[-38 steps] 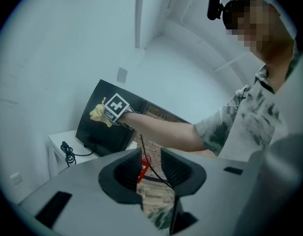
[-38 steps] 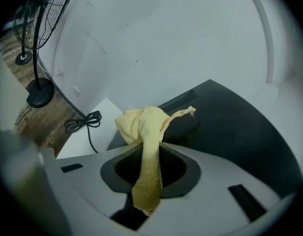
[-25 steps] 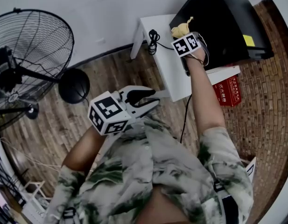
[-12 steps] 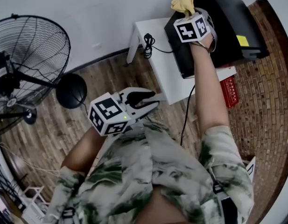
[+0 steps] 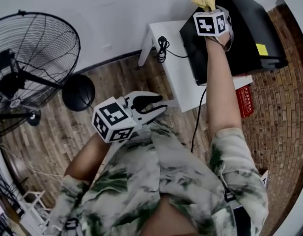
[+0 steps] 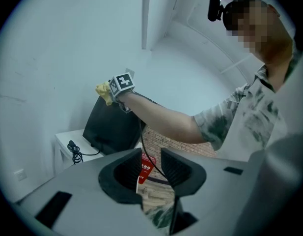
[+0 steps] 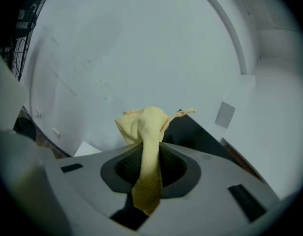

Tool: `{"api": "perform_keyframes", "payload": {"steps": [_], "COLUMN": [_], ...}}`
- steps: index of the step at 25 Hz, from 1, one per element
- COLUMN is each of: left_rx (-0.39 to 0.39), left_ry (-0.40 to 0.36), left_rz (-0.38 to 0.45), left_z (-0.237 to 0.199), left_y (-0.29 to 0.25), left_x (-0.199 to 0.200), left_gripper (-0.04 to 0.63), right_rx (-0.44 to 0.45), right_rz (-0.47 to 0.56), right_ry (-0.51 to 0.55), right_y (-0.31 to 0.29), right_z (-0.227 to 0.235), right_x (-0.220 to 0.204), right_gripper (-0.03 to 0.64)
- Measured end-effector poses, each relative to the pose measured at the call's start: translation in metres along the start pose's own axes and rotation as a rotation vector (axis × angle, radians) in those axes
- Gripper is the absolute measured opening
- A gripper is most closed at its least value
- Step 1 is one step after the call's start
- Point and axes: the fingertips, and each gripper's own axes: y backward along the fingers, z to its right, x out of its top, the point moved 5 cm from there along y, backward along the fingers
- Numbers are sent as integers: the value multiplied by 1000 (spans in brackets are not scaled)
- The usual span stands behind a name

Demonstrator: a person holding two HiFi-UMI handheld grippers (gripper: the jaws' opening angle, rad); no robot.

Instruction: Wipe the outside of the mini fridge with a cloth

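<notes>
The black mini fridge [image 5: 249, 28] stands on a low white table [image 5: 178, 77] against the wall; it also shows in the left gripper view as the mini fridge [image 6: 109, 129]. My right gripper [image 5: 206, 6] is raised over the fridge's top far edge, shut on a yellow cloth [image 5: 206, 0]. In the right gripper view the cloth [image 7: 146, 151] hangs bunched between the jaws of the right gripper [image 7: 150, 159], with the fridge's black top [image 7: 195, 129] just behind it. My left gripper [image 5: 151, 104] is held near my chest, open and empty, as the left gripper [image 6: 152, 168] confirms.
A large black floor fan [image 5: 31, 58] stands at the left on the wood floor. A black power cord [image 5: 162, 44] lies coiled on the table's left end. A red box [image 5: 244, 101] sits on the floor under the table's right side.
My right gripper with the cloth has moved up from the fridge's lower left side to its top far edge. The left gripper stayed in place.
</notes>
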Motion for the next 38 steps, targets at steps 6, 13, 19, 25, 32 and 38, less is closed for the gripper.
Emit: {"api": "perform_keyframes", "payload": {"steps": [6, 13, 19, 25, 32, 38], "left_rx": [30, 73, 99, 124, 153, 183], "left_ry": [14, 25, 21, 40, 59, 67], "left_rz": [12, -5, -12, -15, -22, -32], "left_z": [-14, -29, -33, -45, -55, -58], "left_y": [7, 16, 15, 15, 14, 18], "left_x": [1, 1, 4, 5, 4, 1], "left_gripper": [129, 129, 129, 129, 129, 129], "right_rx": [41, 102, 156, 213, 278, 328], "right_rz": [-85, -151, -203, -253, -308, -349], "right_ry": [26, 14, -15, -58, -48, -51], "right_y": [-31, -54, -75, -93, -108, -110], "right_z": [-34, -76, -104, -132, -165, -187], "right_x": [-31, -68, -99, -120, -150, -176], "right_gripper": [94, 94, 94, 94, 94, 94]}}
